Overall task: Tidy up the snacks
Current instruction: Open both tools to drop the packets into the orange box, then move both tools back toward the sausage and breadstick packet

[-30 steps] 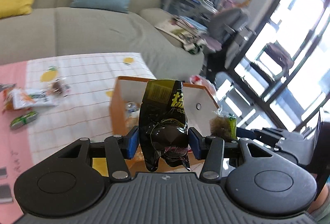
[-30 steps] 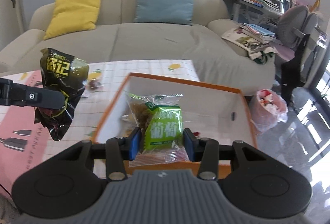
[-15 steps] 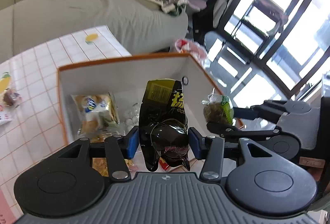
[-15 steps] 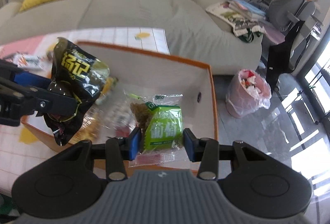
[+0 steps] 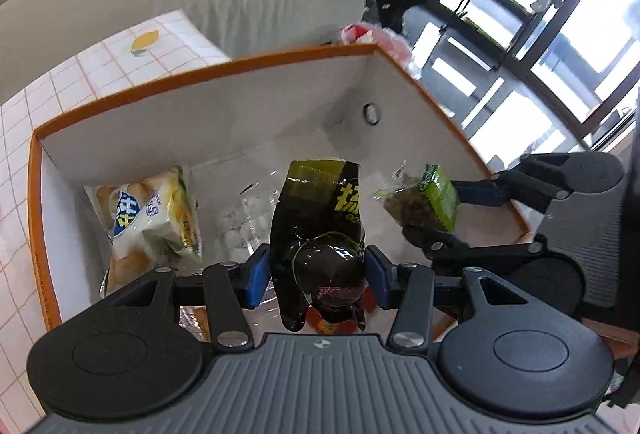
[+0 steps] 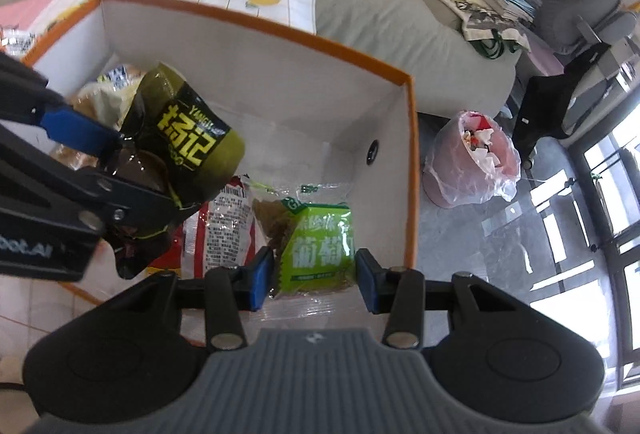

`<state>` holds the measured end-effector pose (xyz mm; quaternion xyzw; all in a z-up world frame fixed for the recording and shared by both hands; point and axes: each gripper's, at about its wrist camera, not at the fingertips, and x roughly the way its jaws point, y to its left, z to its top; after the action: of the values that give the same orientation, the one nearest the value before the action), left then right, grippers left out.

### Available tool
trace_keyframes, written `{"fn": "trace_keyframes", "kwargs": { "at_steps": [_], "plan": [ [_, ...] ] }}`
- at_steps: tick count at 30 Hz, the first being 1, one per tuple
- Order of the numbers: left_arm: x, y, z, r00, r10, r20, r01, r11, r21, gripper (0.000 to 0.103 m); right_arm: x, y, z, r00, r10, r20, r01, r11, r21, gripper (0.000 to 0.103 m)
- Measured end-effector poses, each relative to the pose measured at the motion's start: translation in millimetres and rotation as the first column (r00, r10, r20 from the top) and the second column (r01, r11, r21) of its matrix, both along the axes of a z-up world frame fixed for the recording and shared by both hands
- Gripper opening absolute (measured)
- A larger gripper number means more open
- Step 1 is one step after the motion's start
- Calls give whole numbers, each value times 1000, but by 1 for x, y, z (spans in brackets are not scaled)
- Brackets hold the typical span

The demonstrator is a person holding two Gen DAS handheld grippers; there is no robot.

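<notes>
Your left gripper (image 5: pixel 318 270) clamped on the black packet (image 5: pixel 320 230), right gripper (image 6: pixel 316 276) on the green packet (image 6: pixel 316 250) — both over the orange-rimmed box (image 6: pixel 256 24)

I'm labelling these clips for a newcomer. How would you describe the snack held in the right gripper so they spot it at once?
Find the orange-rimmed white box on the tiled tablecloth in front of the sofa. Over its right end, the right gripper holds a small clear-edged packet between its blue jaws. Its bright green label with white characters sets it apart from the black-and-olive bag in the left gripper beside it.
</notes>
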<state>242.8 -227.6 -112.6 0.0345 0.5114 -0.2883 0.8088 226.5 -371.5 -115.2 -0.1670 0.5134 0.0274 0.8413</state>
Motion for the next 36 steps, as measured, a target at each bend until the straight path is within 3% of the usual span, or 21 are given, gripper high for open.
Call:
{"fn": "trace_keyframes", "kwargs": {
  "at_steps": [11, 15, 17, 21, 27, 30, 36],
  "plan": [
    [8, -3, -17, 995, 48, -84, -41, 996, 79, 58, 12, 8, -11, 999, 32, -33, -33, 999, -40, 45],
    [7, -3, -10, 997, 49, -53, -43, 994, 100, 67, 12, 9, -11, 998, 38, -43, -40, 998, -48, 46],
    [6, -1, -3, 998, 55, -42, -51, 994, 93, 75, 11, 10, -8, 998, 38, -44, -40, 998, -45, 50],
    [3, 7, 11, 997, 67, -33, -65, 996, 69, 82, 8, 11, 2, 1000, 20, -22, -21, 998, -56, 75],
    [-19, 24, 45, 994, 79, 70, -81, 996, 26, 82, -12, 15, 30, 998, -23, 66, 26, 998, -52, 91],
    [-31, 34, 61, 988, 94, 124, -96, 995, 13, 82, -27, 19, 45, 990, -70, 126, 75, 997, -36, 94],
    [-64, 65, 88, 963, 124, 239, -125, 992, -11, 82, -62, 33, 77, 946, -204, 252, 181, 977, 110, 100]
  ]
}}
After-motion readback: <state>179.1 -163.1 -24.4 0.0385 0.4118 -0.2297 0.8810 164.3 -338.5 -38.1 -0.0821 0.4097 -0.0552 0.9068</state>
